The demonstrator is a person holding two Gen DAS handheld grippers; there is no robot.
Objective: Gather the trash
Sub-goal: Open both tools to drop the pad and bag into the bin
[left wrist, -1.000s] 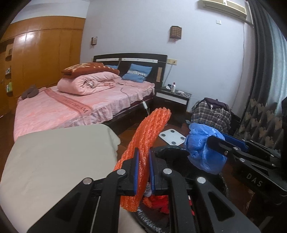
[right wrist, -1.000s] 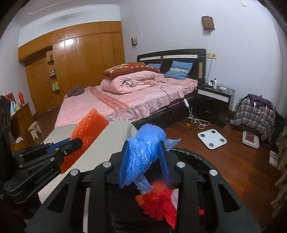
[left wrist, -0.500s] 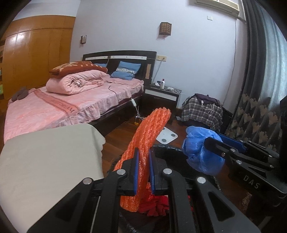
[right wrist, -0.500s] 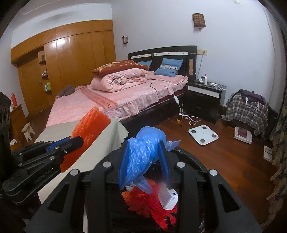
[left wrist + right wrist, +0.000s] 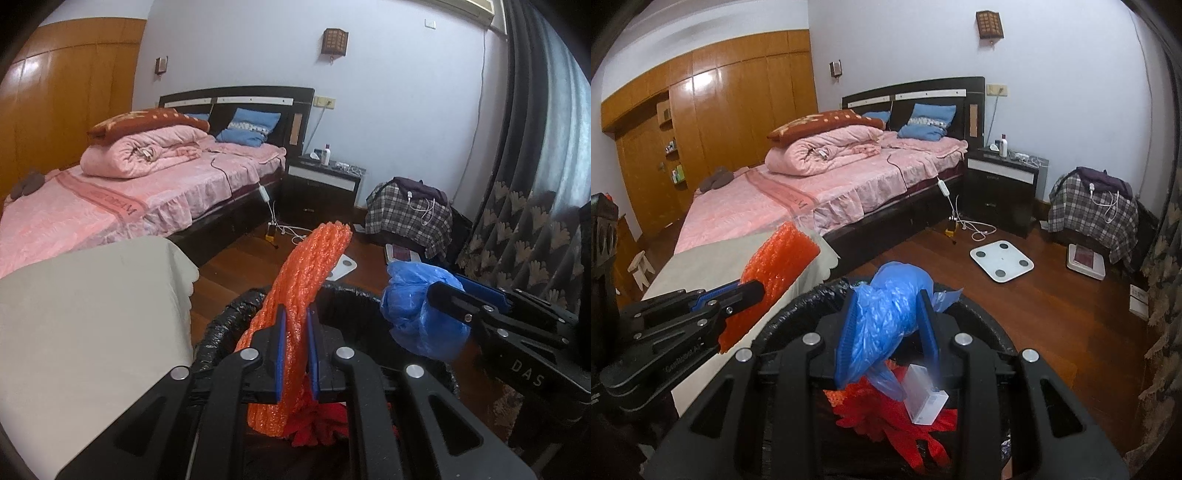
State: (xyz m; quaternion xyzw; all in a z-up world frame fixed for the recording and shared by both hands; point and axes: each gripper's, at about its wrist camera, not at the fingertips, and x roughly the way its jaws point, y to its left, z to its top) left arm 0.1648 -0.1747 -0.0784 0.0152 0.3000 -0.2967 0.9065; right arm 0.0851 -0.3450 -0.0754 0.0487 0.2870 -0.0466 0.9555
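Note:
My left gripper [image 5: 294, 325] is shut on a sheet of orange bubble wrap [image 5: 306, 273] and holds it over the near rim of a bin lined with a black bag [image 5: 236, 314]. My right gripper [image 5: 890, 314] is shut on a crumpled blue plastic bag [image 5: 886, 314] above the same bin [image 5: 979, 321]. Inside the bin lie red trash [image 5: 886, 410] and a small white box [image 5: 923, 398]. The right gripper with the blue bag [image 5: 417, 314] shows at the right in the left wrist view. The left gripper with the orange wrap [image 5: 775, 266] shows at the left in the right wrist view.
A table with a beige cloth [image 5: 92, 314] stands left of the bin. A pink bed [image 5: 812, 192] and black nightstand [image 5: 1001, 184] are beyond. A white scale [image 5: 1001, 260] and cables lie on the wood floor. A plaid-covered pile [image 5: 1093, 214] and curtain [image 5: 535, 184] are right.
Both grippers have moved forward and over the bin with their loads. The bin's inside, with the red trash and white box, has come into view. The grips are unchanged.

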